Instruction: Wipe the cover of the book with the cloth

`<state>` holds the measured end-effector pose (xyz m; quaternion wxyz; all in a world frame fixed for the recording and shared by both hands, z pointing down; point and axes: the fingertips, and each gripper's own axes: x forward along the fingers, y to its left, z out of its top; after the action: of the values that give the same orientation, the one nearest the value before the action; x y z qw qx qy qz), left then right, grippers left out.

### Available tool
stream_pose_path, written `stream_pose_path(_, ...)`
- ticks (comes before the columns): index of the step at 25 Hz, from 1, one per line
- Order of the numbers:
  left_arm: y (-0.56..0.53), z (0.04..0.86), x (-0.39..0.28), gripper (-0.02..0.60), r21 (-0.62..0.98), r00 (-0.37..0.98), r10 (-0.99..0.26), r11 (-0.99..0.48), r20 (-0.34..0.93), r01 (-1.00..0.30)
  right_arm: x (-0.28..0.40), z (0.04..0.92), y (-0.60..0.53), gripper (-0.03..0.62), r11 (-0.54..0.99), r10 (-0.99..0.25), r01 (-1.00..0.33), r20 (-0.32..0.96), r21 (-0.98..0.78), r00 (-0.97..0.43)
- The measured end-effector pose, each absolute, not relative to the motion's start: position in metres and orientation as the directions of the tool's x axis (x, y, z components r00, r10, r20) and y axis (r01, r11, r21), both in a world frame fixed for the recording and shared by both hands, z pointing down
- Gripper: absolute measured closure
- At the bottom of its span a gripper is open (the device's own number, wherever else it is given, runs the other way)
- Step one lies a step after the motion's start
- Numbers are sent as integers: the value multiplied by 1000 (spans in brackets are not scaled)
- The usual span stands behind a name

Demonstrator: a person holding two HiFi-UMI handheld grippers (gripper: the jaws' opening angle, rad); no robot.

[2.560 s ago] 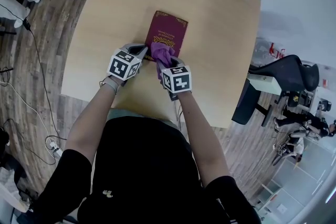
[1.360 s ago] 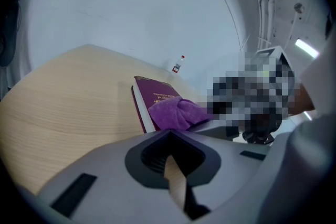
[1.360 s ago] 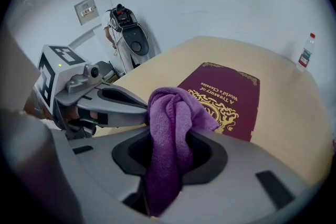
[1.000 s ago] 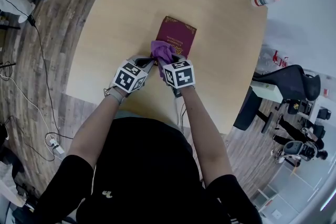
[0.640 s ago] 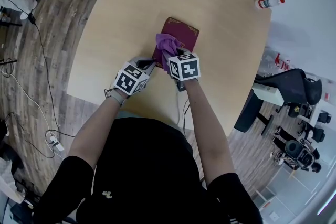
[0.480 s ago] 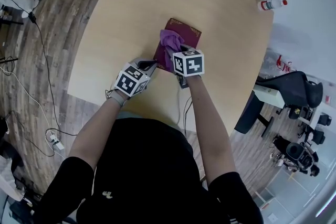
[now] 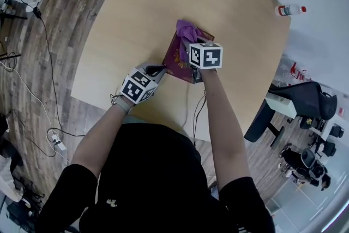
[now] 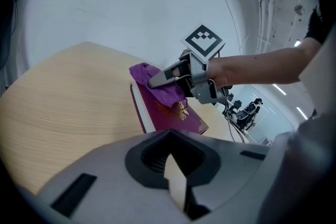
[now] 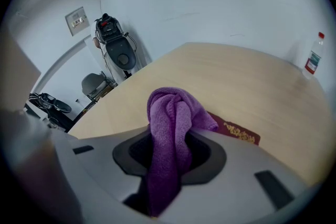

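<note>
Right tongs (image 7: 191, 42) have slid the purple cloth (image 7: 186, 30) from the near end of the book (image 7: 177, 57) up to its far end, so the gold pattern on the near half of the cover shows now. Left tongs (image 7: 157, 70) haven't really budged; they're still parked at the book's near left corner.

The book's a maroon hardback lying flat on the desk (image 7: 136, 8), roughly in the middle, a bit tilted from the person's side. The cloth is bunched up and resting on the far edge of the cover, spilling a little over it.

In the right gripper view the tongs (image 9: 168, 168) are clamped tight on the cloth (image 9: 170, 128), which sticks up in a fat fold in front of them, with a corner of the book (image 9: 237, 135) peeking out to its right. In the left gripper view the tongs (image 8: 176, 186) are pinched together with nothing in them, and the book (image 8: 168, 113) sits just ahead of the tips.

A small bottle (image 7: 290, 10) with a red cap lies way off near the desk's far right edge.
</note>
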<state>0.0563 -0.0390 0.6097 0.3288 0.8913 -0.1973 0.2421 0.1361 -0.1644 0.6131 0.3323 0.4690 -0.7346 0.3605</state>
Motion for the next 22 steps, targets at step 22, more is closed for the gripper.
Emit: stream_pose_path(22, -40, 609, 55, 563, 517, 817, -213, -683, 536, -517, 142, 612, -223, 461, 139, -502, -962, 821, -235, -273)
